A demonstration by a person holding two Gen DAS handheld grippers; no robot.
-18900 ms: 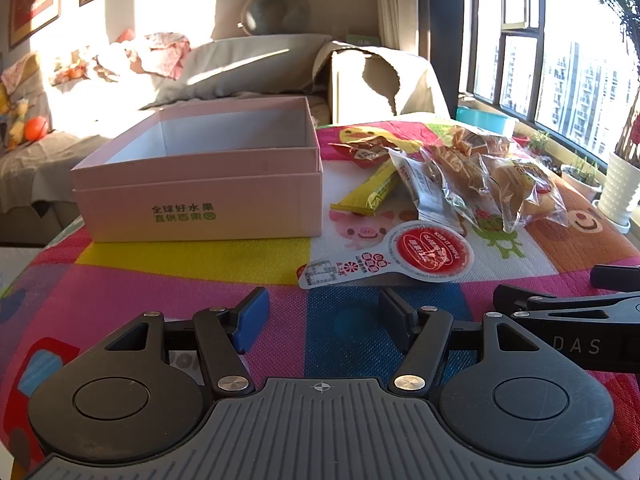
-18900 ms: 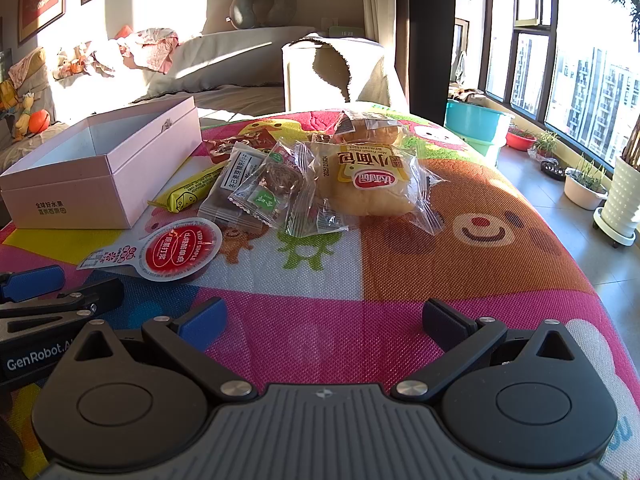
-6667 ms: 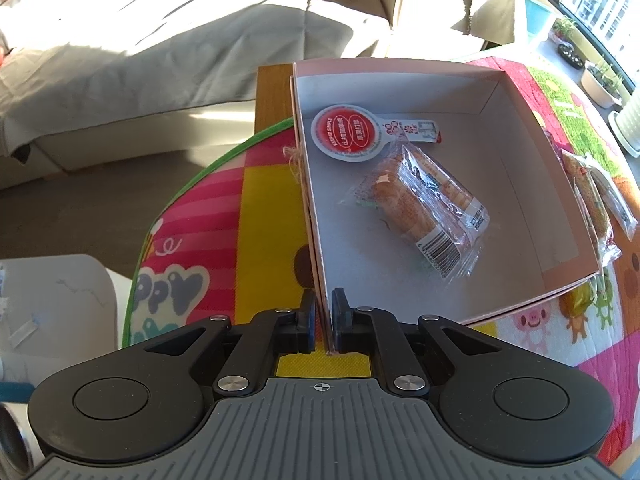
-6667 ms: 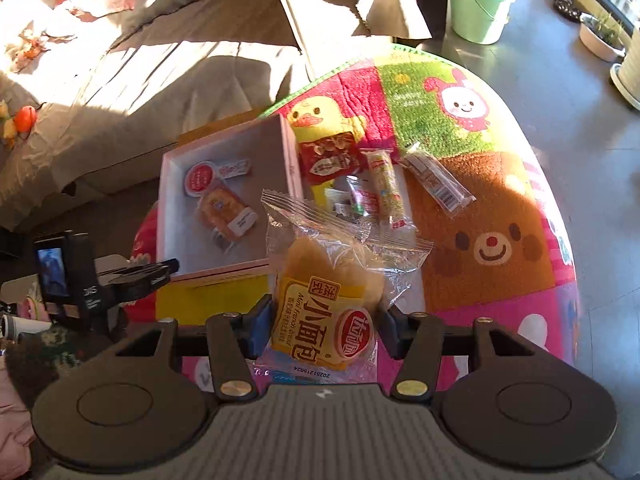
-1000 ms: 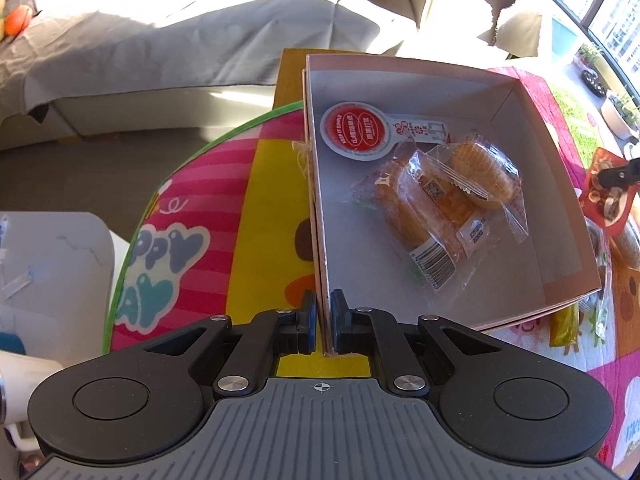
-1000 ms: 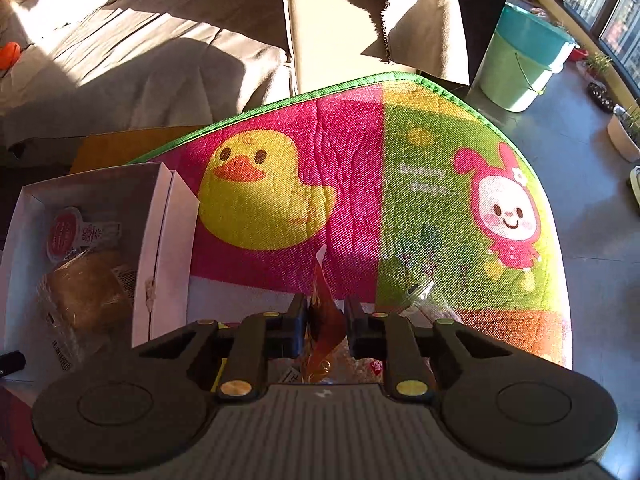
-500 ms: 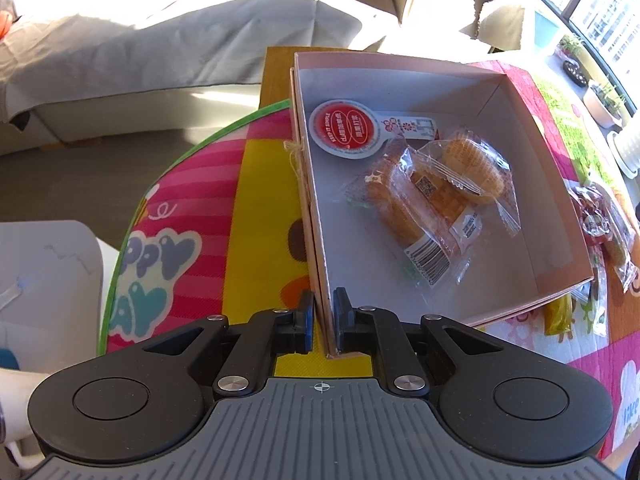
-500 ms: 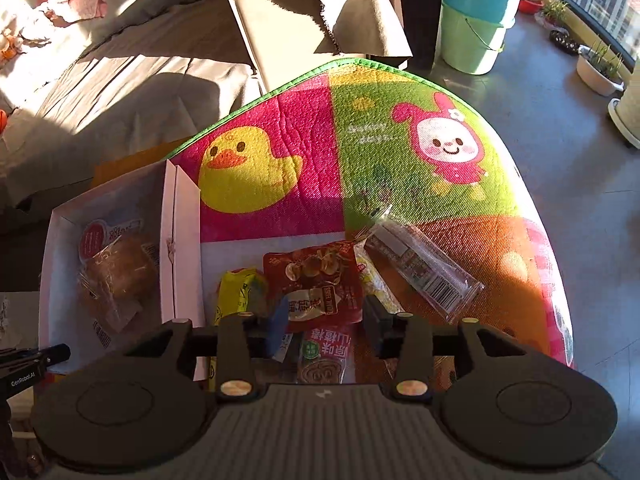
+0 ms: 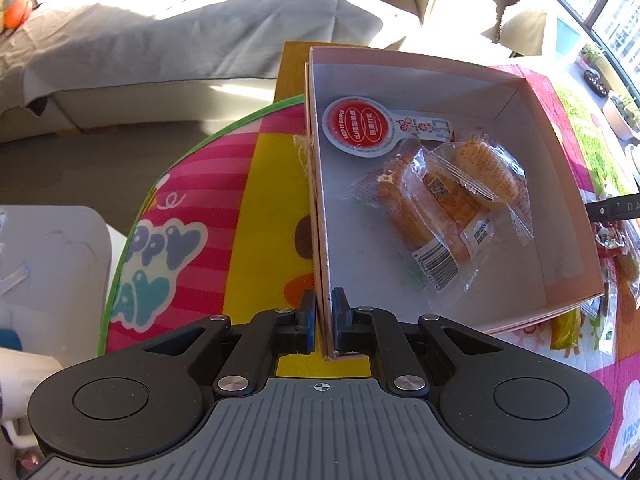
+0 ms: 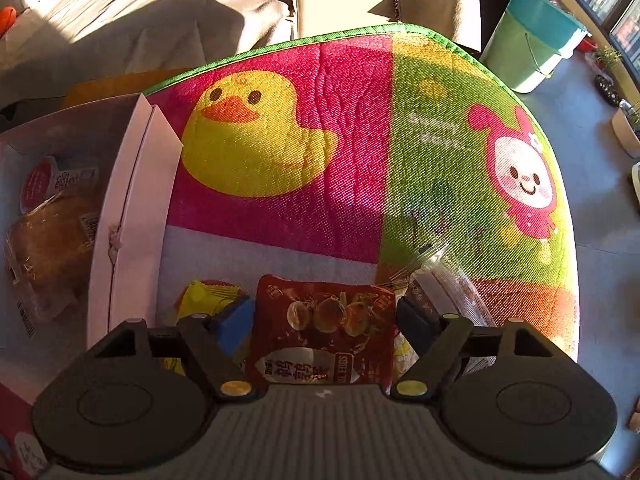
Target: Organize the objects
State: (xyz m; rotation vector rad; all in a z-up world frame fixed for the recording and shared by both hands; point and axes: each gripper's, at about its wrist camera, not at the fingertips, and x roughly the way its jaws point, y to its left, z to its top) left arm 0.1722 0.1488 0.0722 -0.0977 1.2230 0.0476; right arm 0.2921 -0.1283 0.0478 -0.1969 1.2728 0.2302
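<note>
My left gripper (image 9: 323, 322) is shut on the near left wall of the pink box (image 9: 440, 62). In the box lie a round red-lidded pack (image 9: 356, 128), a wrapped bread (image 9: 420, 208) and a wrapped cake (image 9: 486, 170). My right gripper (image 10: 324, 320) is open just right of the box (image 10: 132, 216); its fingers (image 10: 234, 324) straddle a dark red snack packet (image 10: 324, 332) lying on the mat. A yellow packet (image 10: 200, 294) and a clear wrapped bar (image 10: 448, 284) lie beside it.
The colourful cartoon mat (image 10: 360, 140) covers the round table. A grey sofa (image 9: 160, 40) stands behind it. A teal and green bucket (image 10: 536, 48) stands on the floor at right. More snack packets (image 9: 616, 264) lie right of the box.
My right gripper has dropped lower and closer over the red snack packet, still open around it. My left gripper still clamps the box wall, with the view shifted slightly.
</note>
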